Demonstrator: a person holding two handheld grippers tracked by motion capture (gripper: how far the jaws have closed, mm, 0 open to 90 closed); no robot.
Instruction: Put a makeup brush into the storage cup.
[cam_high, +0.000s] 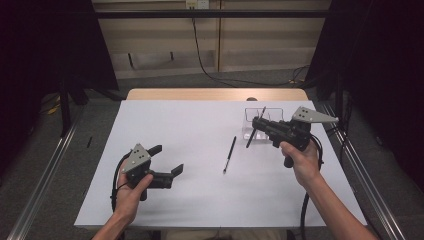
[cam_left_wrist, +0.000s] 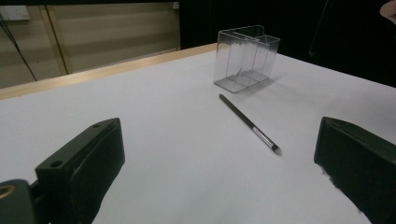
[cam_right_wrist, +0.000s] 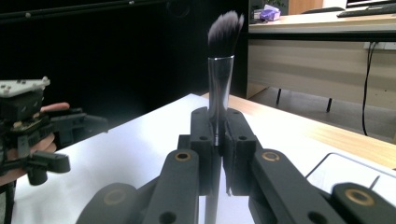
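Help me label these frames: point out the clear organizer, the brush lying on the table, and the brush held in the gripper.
clear organizer (cam_left_wrist: 246, 58): left gripper view, front wall.
lying brush (cam_left_wrist: 245, 122): left gripper view, mid handle.
held brush (cam_right_wrist: 219, 86): right gripper view, silver ferrule, between the right gripper (cam_right_wrist: 218, 140) jaws.

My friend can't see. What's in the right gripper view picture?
The right gripper pinches a makeup brush upright, its dark bristles on top. Below lies a white table, with the left gripper in a hand at the left.
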